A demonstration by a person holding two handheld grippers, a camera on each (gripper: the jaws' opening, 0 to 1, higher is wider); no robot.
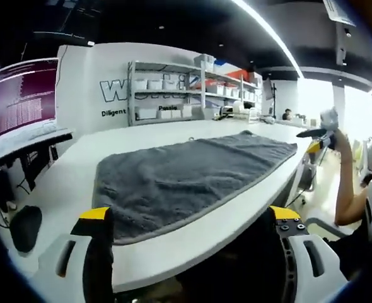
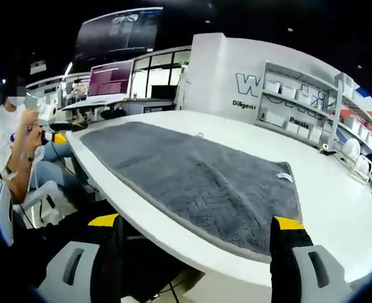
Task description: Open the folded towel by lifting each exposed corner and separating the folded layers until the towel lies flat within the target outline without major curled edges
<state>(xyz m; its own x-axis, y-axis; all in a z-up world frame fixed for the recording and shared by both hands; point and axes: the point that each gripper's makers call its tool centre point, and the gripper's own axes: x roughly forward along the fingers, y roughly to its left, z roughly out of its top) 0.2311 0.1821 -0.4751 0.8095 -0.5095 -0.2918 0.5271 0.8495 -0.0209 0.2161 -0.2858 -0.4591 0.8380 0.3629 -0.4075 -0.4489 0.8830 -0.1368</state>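
A big grey towel [image 1: 192,173] lies spread out flat on a long white table [image 1: 79,183]. In the left gripper view it reaches from near the front edge of the table far back toward the other end, and its edges look smooth. In the right gripper view the same towel [image 2: 192,180] lies close along the near edge of the table [image 2: 337,208], and a small white tag [image 2: 285,177] shows at one corner. The left gripper [image 1: 189,221] is held back from the table edge, its two jaws with yellow tips wide apart, and there is nothing between them. The right gripper [image 2: 195,228] is also off the table, its jaws spread apart the same way, touching nothing. Behind the table stands a white shelf [image 1: 173,91] with boxes on it, next to a white wall with dark letters [image 1: 120,89]. A person [image 2: 22,148] sits at the far end of the table in the right gripper view.
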